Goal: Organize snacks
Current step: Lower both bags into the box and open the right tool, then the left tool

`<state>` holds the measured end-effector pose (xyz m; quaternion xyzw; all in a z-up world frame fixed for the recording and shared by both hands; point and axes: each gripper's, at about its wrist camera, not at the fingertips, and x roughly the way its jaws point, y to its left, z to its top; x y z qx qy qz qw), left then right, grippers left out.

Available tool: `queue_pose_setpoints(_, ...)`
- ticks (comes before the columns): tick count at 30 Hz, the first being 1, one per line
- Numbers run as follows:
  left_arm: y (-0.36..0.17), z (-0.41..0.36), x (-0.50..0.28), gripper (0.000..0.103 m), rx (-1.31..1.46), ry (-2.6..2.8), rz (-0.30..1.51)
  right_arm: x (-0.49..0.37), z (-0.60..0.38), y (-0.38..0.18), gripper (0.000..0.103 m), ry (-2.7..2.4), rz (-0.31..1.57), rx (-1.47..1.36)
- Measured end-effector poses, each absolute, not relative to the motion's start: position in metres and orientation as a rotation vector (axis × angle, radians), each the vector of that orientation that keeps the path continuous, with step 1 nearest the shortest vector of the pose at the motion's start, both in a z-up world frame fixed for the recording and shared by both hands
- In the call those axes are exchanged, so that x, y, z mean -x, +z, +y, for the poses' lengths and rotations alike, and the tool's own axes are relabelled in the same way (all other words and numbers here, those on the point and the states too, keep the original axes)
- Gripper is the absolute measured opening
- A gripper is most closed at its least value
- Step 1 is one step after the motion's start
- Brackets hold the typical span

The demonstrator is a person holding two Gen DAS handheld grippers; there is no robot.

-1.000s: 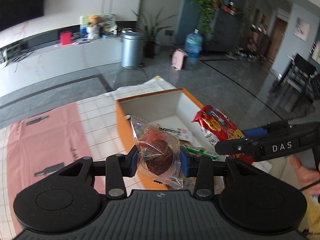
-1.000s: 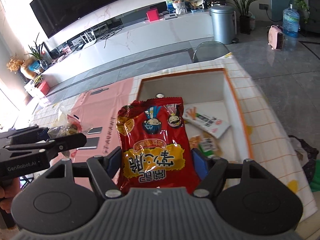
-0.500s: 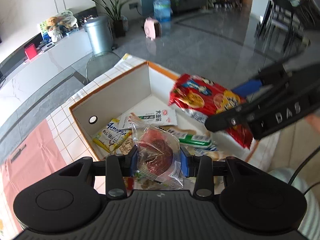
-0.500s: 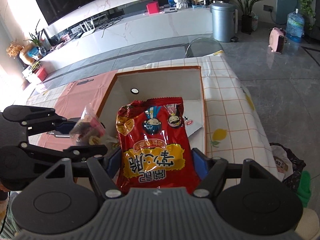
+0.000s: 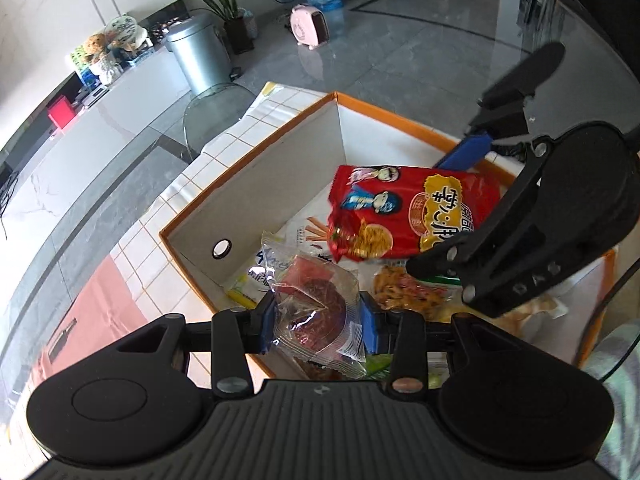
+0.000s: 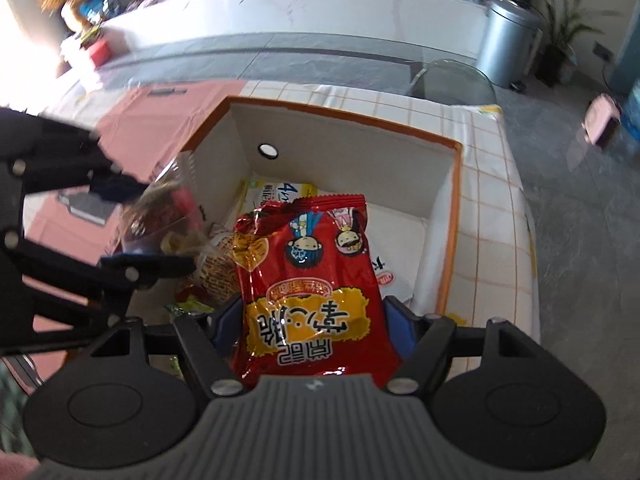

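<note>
My left gripper [image 5: 318,326] is shut on a clear-wrapped round brown pastry [image 5: 316,312] and holds it over the near edge of the orange-rimmed white box [image 5: 280,160]. My right gripper [image 6: 310,322] is shut on a red and yellow snack bag [image 6: 316,280] and holds it above the inside of the box [image 6: 344,152]. The red bag also shows in the left wrist view [image 5: 408,216], with the right gripper [image 5: 460,208] to the right. The left gripper with its pastry [image 6: 160,216] shows at the left of the right wrist view. Several snack packets [image 5: 408,296] lie in the box.
The box stands on a white checked tablecloth [image 6: 488,184] with a pink mat [image 6: 160,100] to its left. The table's right edge drops to a grey floor. A glass chair back [image 6: 452,80], a metal bin [image 6: 506,40] and a long white cabinet stand beyond the table.
Both grippers have moved forward and lower over the box, each still holding its snack. The right gripper with the red bag has come closer to the left one.
</note>
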<state>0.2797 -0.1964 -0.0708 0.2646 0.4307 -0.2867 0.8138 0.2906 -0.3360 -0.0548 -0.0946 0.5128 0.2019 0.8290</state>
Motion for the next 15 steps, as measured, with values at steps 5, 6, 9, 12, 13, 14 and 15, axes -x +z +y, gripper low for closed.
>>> queue_pose_setpoints(5, -0.077, -0.194, -0.292, 0.046, -0.578, -0.607, 0.928, -0.31, -0.325, -0.067, 0.071, 0.445, 1.133, 0.298)
queue_pose_setpoints(6, -0.076, -0.193, -0.294, 0.046, -0.577, -0.603, 0.926, -0.314, -0.322, -0.069, 0.071, 0.443, 1.141, 0.314)
queue_pose_setpoints(9, -0.077, -0.19, -0.298, 0.046, -0.572, -0.596, 0.924, -0.321, -0.317, -0.075, 0.071, 0.452, 1.156, 0.352)
queue_pose_setpoints(12, -0.078, -0.189, -0.3, 0.046, -0.571, -0.6, 0.921, -0.327, -0.311, -0.084, 0.071, 0.456, 1.175, 0.379)
queue_pose_setpoints(13, -0.079, -0.189, -0.301, 0.046, -0.57, -0.599, 0.92, -0.328, -0.309, -0.086, 0.071, 0.459, 1.179, 0.387)
queue_pose_setpoints(14, -0.079, -0.188, -0.302, 0.046, -0.568, -0.599, 0.92, -0.33, -0.307, -0.089, 0.071, 0.462, 1.184, 0.396)
queue_pose_setpoints(15, -0.08, -0.188, -0.303, 0.046, -0.565, -0.603, 0.921, -0.332, -0.306, -0.092, 0.071, 0.462, 1.186, 0.402)
